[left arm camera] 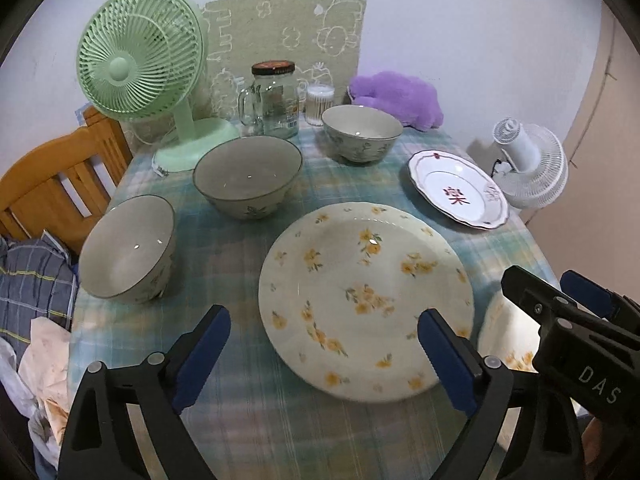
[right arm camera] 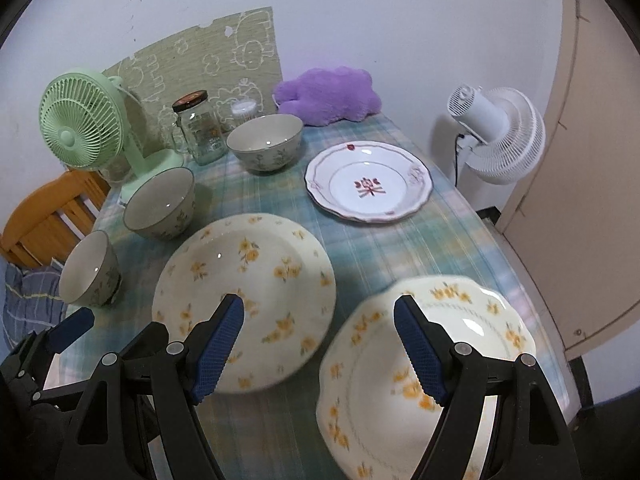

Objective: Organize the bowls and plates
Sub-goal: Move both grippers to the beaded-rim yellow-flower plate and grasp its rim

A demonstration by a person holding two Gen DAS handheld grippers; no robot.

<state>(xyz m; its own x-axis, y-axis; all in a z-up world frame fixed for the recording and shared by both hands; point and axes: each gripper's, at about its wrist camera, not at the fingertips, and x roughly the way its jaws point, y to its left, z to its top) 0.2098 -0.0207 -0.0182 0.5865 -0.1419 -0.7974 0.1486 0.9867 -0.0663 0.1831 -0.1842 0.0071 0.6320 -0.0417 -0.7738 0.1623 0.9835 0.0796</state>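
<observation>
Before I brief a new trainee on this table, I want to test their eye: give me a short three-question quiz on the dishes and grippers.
1. How many bowls stand on the table?
2. True or false: the white plate with a red character is stacked on the round floral plate.
3. Which best fits the left gripper and right gripper? A) both open, holding nothing B) both shut on plates C) one holds a bowl

Key: 1) three; 2) false, they lie apart; 3) A
</observation>
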